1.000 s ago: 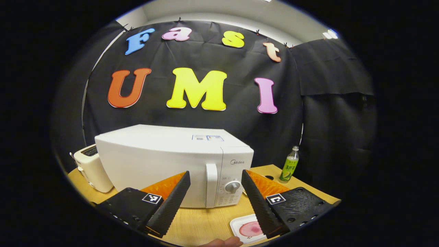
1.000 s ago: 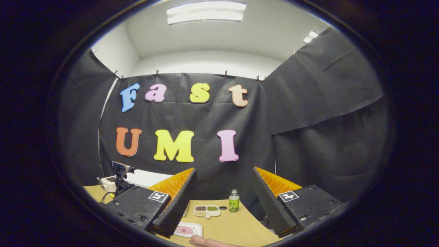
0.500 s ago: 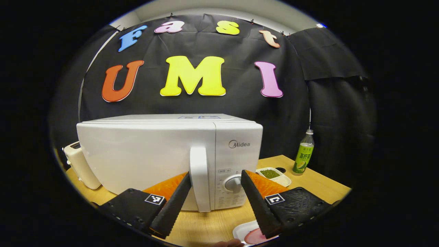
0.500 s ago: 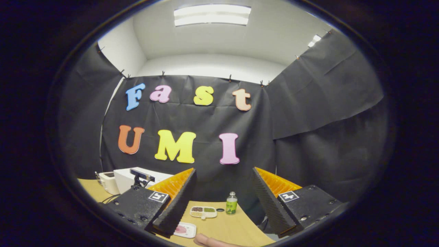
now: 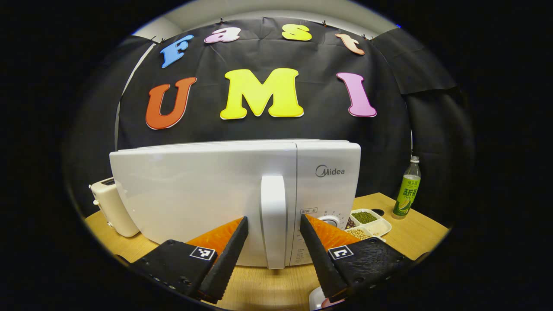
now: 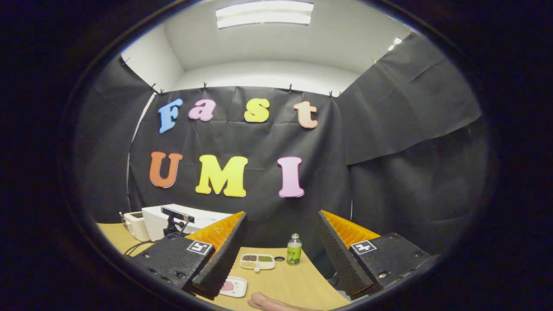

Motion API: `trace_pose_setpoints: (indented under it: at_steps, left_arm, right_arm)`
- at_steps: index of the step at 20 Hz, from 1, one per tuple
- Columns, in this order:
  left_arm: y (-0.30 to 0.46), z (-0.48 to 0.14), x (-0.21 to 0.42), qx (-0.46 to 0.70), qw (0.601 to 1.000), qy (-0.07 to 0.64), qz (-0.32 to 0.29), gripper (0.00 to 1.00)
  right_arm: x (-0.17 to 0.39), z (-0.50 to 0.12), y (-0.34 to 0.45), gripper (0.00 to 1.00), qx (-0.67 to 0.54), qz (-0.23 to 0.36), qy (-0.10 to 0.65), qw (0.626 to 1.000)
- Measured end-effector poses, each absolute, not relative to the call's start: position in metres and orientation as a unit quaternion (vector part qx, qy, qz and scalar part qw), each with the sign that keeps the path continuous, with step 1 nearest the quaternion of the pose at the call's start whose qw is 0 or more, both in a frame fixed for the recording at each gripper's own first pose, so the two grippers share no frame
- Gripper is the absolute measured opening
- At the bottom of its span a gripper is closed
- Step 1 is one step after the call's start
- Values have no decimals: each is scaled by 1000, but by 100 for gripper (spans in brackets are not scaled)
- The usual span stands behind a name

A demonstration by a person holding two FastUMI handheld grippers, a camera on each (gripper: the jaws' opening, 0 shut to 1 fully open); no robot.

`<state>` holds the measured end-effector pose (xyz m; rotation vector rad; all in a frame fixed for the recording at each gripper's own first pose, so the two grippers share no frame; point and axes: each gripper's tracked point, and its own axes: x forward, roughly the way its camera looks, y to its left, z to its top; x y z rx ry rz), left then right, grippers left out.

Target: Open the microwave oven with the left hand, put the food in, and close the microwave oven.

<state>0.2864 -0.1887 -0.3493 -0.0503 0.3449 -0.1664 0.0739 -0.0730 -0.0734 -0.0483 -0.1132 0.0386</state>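
Observation:
The white microwave [image 5: 194, 190] stands on the table with its door closed. Its vertical door handle [image 5: 273, 216] rises between the two fingers of my left gripper [image 5: 273, 219], which is open, with a gap on each side of the handle. A white plate with pink food [image 6: 233, 286] lies on the table near the front; in the left gripper view its edge [image 5: 316, 299] peeks out under the right finger. My right gripper [image 6: 281, 213] hangs open and empty above the table, right of the microwave [image 6: 190, 216].
A cream toaster [image 5: 110, 207] stands left of the microwave. A divided dish of beans [image 5: 367, 221] and a green bottle [image 5: 406, 190] sit to its right on the wooden table [image 5: 414, 233]. A hand [image 6: 276, 302] shows at the front edge.
My left gripper has moved in close to the microwave, and its fingers now stand on either side of the door handle. The right gripper has barely moved.

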Motion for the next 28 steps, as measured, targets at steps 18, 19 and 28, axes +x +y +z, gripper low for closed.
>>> trace_pose_setpoints:
  at_steps: [18,19,28]
  left_arm:
    - [-175,-337,232,-15,975,158,-153,1]
    - [-171,-336,220,-25,973,159,-168,1]
    - [-98,-326,126,-22,969,158,-188,1]
  right_arm:
    - [57,-87,-60,100,-33,35,-14,999]
    - [52,-85,-54,100,-30,43,-17,998]
    - [2,-98,-17,100,-1,70,9,998]
